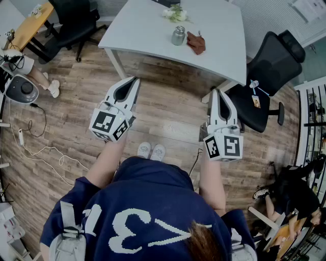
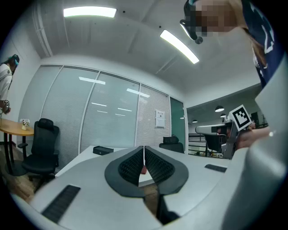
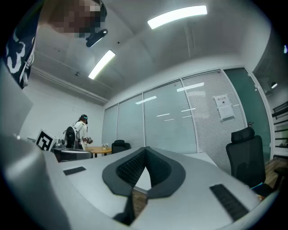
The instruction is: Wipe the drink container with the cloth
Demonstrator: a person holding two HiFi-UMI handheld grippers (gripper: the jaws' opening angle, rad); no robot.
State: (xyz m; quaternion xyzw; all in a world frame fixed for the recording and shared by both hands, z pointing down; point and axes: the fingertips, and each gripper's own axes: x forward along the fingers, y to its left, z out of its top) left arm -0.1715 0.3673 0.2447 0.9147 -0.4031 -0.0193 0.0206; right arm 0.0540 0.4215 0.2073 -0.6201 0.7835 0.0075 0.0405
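Container: small upright silvery metal drink container (image 1: 178,35), on the near half of the white surface (image 1: 219,30), close to its front edge. Long axis vertical, top seen from above.
Cloth: crumpled reddish-brown cloth (image 1: 196,42), just beside the container on its right; whether they touch, cannot tell.
Other on surface: small bunch of pale flowers (image 1: 175,14), further back behind the container.
Left gripper (image 1: 134,79): jaws clenched, pads together, nothing held. Carried level over the wooden plank floor (image 1: 168,112), short of the surface.
Right gripper (image 1: 216,92): jaws clenched on nothing, level, also short of the surface, near its front right corner.
Key relation: both task things lie straight ahead and between the lines of the two grippers, well apart from either. Container sits a little toward the left gripper's side, cloth toward the right's.
Judgement: task not yet begun. Right gripper looks the nearer to the cloth, left to the container; both jaws must open before any pickup.
Hazard: black office chair (image 1: 270,66) stands close on the right of the approach.
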